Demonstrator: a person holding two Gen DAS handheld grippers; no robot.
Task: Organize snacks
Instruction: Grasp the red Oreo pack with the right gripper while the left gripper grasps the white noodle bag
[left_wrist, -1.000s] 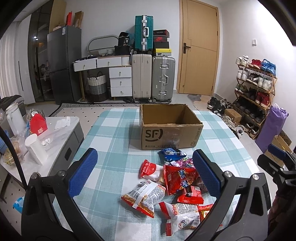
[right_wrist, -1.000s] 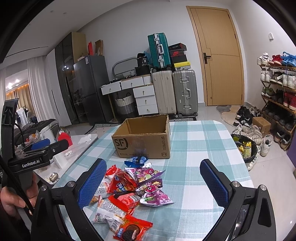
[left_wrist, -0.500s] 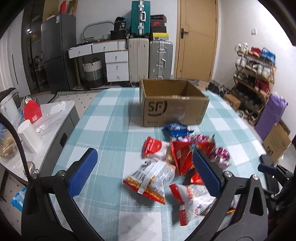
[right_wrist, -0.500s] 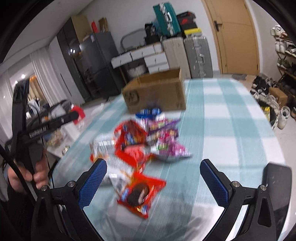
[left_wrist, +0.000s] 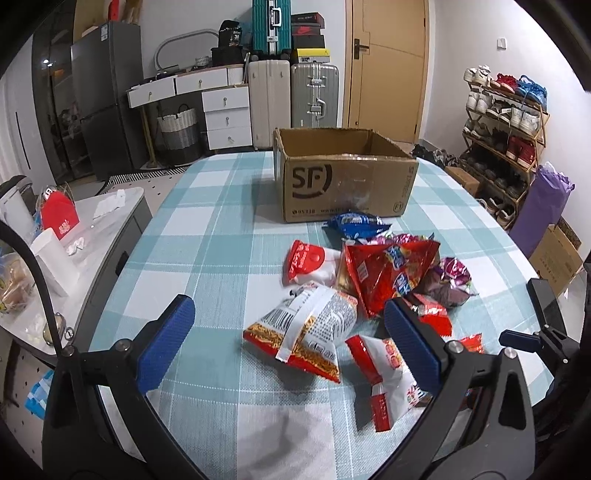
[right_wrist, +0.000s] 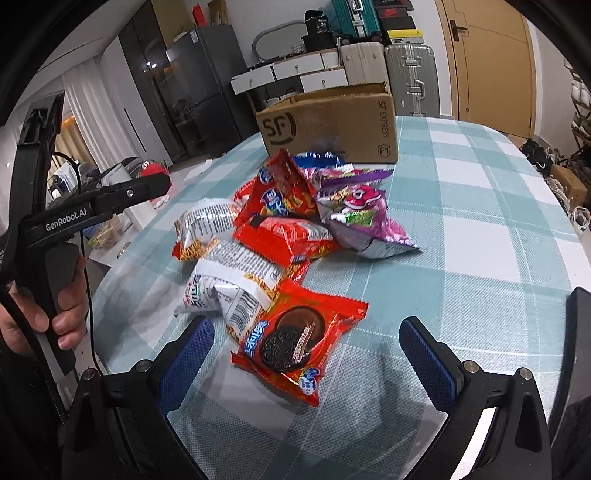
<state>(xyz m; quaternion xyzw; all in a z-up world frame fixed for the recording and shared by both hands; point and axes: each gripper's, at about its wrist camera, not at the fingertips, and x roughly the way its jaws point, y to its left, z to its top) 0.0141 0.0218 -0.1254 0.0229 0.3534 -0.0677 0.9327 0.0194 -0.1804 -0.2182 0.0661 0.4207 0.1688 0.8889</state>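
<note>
Reaching for first pick: right gripper (right_wrist: 306, 350) wide open, empty, probably just above the cookie pack (right_wrist: 299, 338) on the bench (right_wrist: 480, 206). Next: close, carry to box (right_wrist: 332, 122). Left gripper (left_wrist: 288, 343) open, empty.

Over the last second both grippers have come down and forward toward the snack pile on the checked tablecloth. The right gripper (right_wrist: 310, 343) has dropped low, so the red cookie packet (right_wrist: 299, 341) now lies between its wide-spread jaws. The left gripper (left_wrist: 291, 343) has closed in on the white-and-red striped snack bag (left_wrist: 306, 332), which now sits between its parted fingers. The cardboard box (left_wrist: 347, 184) looms nearer in both views.
</note>
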